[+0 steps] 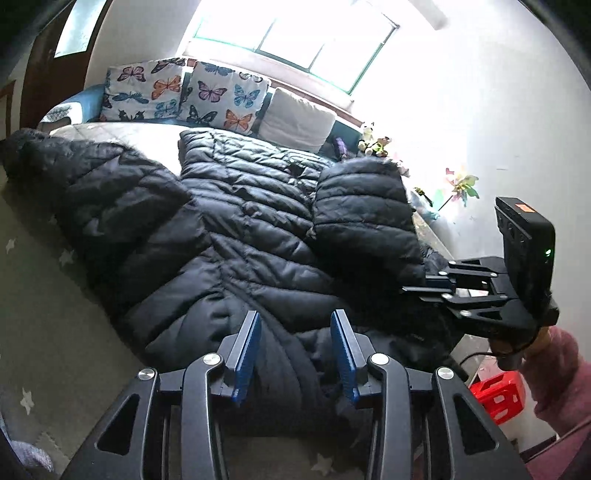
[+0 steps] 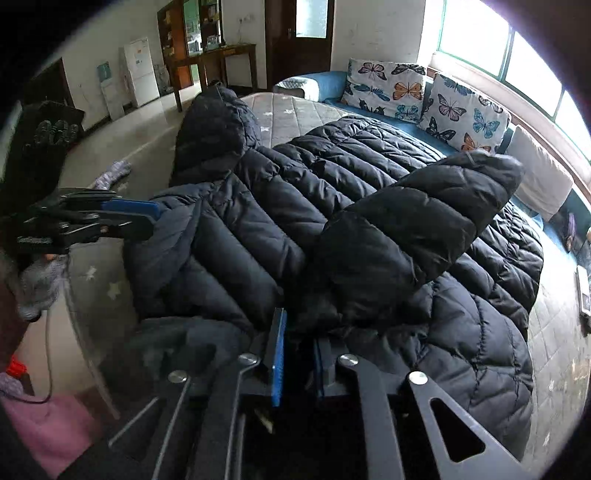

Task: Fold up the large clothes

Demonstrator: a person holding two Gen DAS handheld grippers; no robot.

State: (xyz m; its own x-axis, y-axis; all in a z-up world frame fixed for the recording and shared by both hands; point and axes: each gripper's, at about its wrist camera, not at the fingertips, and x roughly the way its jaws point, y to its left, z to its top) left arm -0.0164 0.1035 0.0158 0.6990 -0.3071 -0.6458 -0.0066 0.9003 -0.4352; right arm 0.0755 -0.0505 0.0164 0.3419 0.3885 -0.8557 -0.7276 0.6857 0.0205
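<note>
Left gripper (image 1: 295, 354): blue pads (image 1: 247, 354) well apart, nothing between them; black puffer coat (image 1: 240, 229) lies directly beyond and below the tips, its near edge under the gap, contact not resolvable. Right gripper (image 2: 299, 354): pads (image 2: 279, 358) close together with a narrow gap that reads dark; coat fabric bunches right at the tips, but I cannot tell if cloth is pinched. In the left view, the right gripper's tips meet the coat's near right edge below the folded sleeve (image 1: 365, 206). Coat lies spread across the quilted mattress (image 2: 280, 107), one sleeve folded over the body, the other sleeve (image 2: 218, 133) extending to the far left. Beyond: butterfly cushions (image 1: 192, 92) along the far side under the window (image 1: 295, 33). Red stool (image 1: 498, 395) near right, low.
</note>
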